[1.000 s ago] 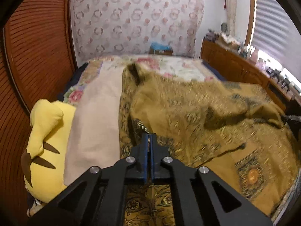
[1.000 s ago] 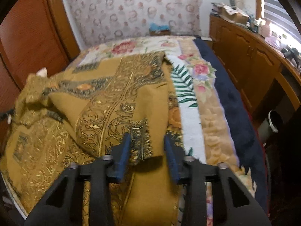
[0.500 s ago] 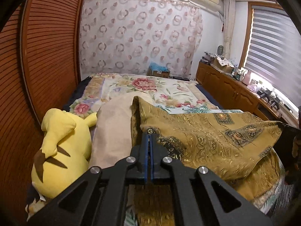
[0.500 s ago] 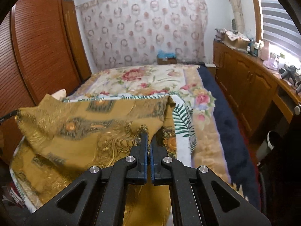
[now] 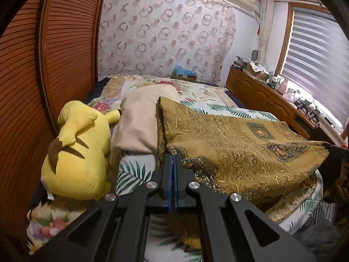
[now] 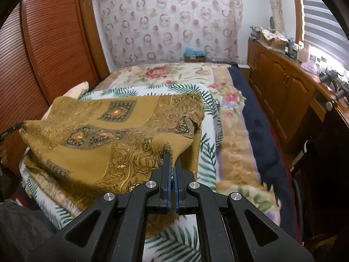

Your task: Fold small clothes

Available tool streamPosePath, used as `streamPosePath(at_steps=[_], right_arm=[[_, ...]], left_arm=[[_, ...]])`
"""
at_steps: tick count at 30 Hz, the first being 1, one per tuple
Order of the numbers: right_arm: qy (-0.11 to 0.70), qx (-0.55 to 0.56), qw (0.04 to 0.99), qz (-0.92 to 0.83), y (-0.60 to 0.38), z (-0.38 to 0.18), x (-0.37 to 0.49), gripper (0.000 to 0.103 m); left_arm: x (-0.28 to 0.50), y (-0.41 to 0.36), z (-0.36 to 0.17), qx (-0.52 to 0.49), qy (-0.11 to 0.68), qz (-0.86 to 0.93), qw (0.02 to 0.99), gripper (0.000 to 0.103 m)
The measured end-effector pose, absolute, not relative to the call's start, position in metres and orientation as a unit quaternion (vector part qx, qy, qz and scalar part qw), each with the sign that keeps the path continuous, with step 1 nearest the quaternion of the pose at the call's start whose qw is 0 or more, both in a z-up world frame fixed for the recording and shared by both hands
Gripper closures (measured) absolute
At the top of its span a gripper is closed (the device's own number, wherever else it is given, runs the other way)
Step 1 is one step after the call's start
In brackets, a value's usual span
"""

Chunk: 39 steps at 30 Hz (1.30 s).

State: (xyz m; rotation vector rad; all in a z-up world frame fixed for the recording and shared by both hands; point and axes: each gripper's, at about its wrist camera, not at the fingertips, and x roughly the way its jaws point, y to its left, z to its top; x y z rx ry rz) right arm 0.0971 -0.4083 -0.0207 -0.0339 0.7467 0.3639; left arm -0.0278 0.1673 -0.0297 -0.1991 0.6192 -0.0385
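Soft window (image 5: 316, 50) daylight, fisheye-warped edges, dark vignette

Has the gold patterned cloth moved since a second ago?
Yes. The gold patterned cloth has been lifted and drawn toward the bed's near end: it covered the leaf-print sheet before and now leaves its far part bare, pinched by both grippers.

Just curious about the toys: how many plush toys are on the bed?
1: a yellow plush lies at the bed's left edge, beside the beige pillow. Others may be hidden under the cloth.
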Motion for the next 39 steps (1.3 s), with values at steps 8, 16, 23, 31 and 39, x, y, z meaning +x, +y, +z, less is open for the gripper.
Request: streamPosePath(at_steps=[8,16,23,31,39], right_arm=[[0.393,-0.043,0.904,0.163,-0.402,-0.042,0.094,0.103],[0.399,-0.063,0.906,0.127,-0.397,-0.061,0.101,0.079],[0.365,-0.069,0.918,0.141,-0.381,-0.042,0.100,0.055],[0.362,-0.068,0.909,0.194,-0.339,-0.055,0.107,0.039],[0.374,-0.082,0.899,0.215,-0.301,-0.084,0.118,0.038]], left_arm=[[-0.029,0.160,-0.062,-0.080,0.352,0.009,0.932,0.100],[-0.035,0.155,-0.063,-0.075,0.351,0.000,0.933,0.080],[-0.031,0.145,-0.060,-0.062,0.355,-0.004,0.933,0.078],[-0.023,0.145,-0.084,-0.064,0.386,0.006,0.920,0.077],[-0.022,0.147,-0.102,-0.075,0.408,0.012,0.910,0.076]])
